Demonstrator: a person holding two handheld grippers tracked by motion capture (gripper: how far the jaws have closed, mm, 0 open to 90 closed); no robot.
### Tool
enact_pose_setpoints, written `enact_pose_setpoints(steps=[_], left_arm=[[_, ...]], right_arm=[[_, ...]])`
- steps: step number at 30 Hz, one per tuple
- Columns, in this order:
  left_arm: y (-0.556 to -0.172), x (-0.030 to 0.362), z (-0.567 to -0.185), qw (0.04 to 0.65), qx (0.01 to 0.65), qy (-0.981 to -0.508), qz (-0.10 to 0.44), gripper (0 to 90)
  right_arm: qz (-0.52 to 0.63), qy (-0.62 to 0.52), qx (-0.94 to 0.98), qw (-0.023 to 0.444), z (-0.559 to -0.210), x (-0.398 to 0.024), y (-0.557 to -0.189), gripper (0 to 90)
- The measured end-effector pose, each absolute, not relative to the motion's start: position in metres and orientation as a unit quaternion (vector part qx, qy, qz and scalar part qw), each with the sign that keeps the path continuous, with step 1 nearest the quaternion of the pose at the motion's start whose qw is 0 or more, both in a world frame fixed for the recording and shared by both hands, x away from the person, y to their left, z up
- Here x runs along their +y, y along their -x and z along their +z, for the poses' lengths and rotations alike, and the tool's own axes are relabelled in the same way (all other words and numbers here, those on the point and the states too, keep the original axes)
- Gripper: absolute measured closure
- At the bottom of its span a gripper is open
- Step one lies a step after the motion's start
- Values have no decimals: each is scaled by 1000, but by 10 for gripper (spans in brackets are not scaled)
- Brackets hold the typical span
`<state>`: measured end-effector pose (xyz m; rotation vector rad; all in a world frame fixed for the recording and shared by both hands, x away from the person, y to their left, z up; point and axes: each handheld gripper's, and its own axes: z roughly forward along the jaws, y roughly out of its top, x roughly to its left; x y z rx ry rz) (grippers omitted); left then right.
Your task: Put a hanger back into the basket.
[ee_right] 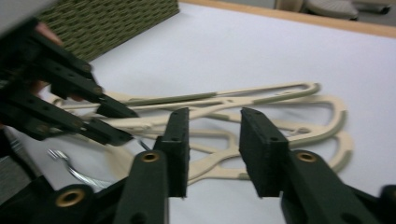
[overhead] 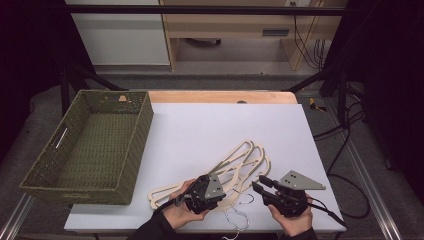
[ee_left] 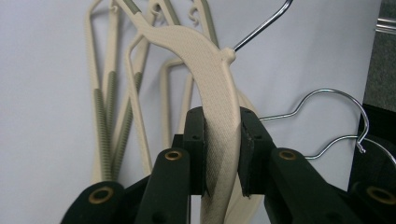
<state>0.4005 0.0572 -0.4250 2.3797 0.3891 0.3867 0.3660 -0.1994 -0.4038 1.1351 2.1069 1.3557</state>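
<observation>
Several cream plastic hangers [overhead: 245, 160] lie in a tangled pile on the white tabletop [overhead: 200, 125]. My left gripper [overhead: 225, 194] is shut on the curved shoulder of one cream hanger [ee_left: 210, 74]; its pads press on both sides of the band, just below the wire hook. To its right, my right gripper [overhead: 257, 182] hovers over the pile with its jaws apart. In the right gripper view, that gripper [ee_right: 212, 126] has nothing between its pads. The hangers [ee_right: 280, 93] lie beyond it and the left gripper [ee_right: 109, 121] is at the left.
A green woven basket [overhead: 137, 150] stands on the table's left side, close to the pile. Metal hanger hooks [overhead: 240, 217] lie near the front edge between the hands. More wire hooks [ee_left: 327, 100] curve at the right of the left gripper view.
</observation>
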Motion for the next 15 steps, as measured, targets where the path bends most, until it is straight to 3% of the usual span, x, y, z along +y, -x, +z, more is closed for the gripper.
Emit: enact_pose_setpoints(steps=[8,15], left_arm=[[-404,77,-406,357,185,-900,167,790],[-412,93,-396,367,221,-884,187,820]], right_arm=[[498,-415,731,212,-406,-217,-371,395],[495,-413,734,213,-411,-219,-376,280]])
